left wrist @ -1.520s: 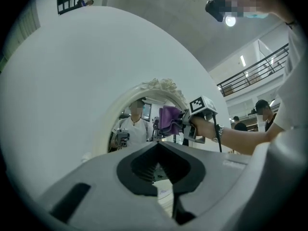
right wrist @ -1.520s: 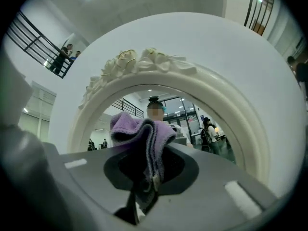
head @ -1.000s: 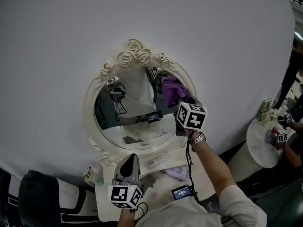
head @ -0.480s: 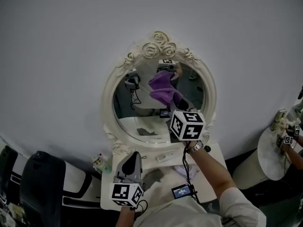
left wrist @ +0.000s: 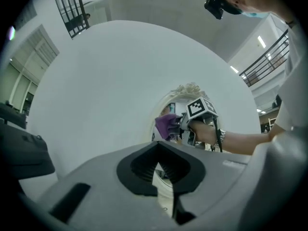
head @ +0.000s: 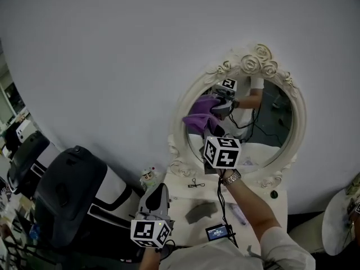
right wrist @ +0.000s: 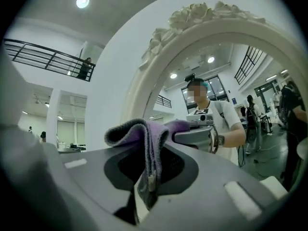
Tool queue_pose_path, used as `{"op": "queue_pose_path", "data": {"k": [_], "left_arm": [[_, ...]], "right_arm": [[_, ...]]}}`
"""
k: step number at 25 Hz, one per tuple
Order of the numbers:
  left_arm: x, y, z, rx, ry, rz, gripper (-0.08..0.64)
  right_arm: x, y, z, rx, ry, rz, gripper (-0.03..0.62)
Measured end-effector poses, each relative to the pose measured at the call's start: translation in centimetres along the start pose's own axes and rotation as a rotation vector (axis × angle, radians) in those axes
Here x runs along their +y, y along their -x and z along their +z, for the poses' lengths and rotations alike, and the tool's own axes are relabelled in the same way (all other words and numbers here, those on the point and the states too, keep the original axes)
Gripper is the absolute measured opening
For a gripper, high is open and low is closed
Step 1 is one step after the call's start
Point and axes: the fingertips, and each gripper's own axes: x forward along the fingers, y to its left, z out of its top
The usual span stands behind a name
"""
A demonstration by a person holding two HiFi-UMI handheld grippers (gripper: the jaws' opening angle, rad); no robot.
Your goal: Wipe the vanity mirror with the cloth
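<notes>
The oval vanity mirror (head: 270, 129) has a white frame (head: 178, 129) topped with carved roses. My right gripper (head: 210, 129) is shut on the purple cloth (head: 197, 121) and holds it against the glass near the frame's left side. The right gripper view shows the cloth (right wrist: 144, 134) folded between the jaws of the right gripper (right wrist: 149, 177), close to the glass. My left gripper (head: 153, 198) hovers low over the vanity top (head: 185, 198), shut and holding nothing. From the left gripper view, the left gripper (left wrist: 161, 174) points up at the cloth (left wrist: 166, 125).
A black office chair (head: 73, 190) stands left of the vanity. On the vanity top lie a grey item (head: 199, 211), a small figurine bottle (head: 148, 177) and a dark knob (head: 273, 194). A small screen (head: 216, 231) hangs by the right forearm. A round white table (head: 340, 221) is at the far right.
The head view has swung left, so the mirror now sits at the right. The right gripper has carried the cloth from the glass's right part across to its left edge. The left gripper stays put.
</notes>
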Motion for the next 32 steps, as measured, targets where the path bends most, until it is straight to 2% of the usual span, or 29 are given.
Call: {"op": "queue_pose_path", "data": {"k": [3,7,12,17,22,28,32], "left_arm": [[2.0,1.7,0.0,0.006,-0.004,0.060,-0.002],[3.3,2.7,-0.2,0.014,0.000,0.101,-0.002],[3.3,2.6,-0.3,0.020,-0.001,0.093,-0.002],[1.8,1.1,-0.7,0.030,0.001,0.027,-0.002],[-0.9,-0.9,-1.5,0.047,0.009,-0.077,-0.002],[-5.8,-3.6,-2.3,0.062,0.021,-0.236,-0.002],[-8.8,-4.9,-2.8,0.071,0.029,-0.315,-0.002]], "right_arm": [[2.1,-1.6,-1.3,0.019,-0.016,0.024,0.054],[2.9,-2.8,-2.0,0.022,-0.027,0.022,0.054],[1.7,-3.2,-2.3,0.027,-0.032,-0.012,0.054],[-1.4,-1.6,-2.3,0.026,-0.031,-0.077,0.054],[-5.9,1.2,-1.8,0.024,-0.018,-0.156,0.057],[-12.7,6.3,-0.7,0.005,0.004,-0.309,0.057],[-17.5,9.9,-0.4,0.004,0.015,-0.414,0.057]]}}
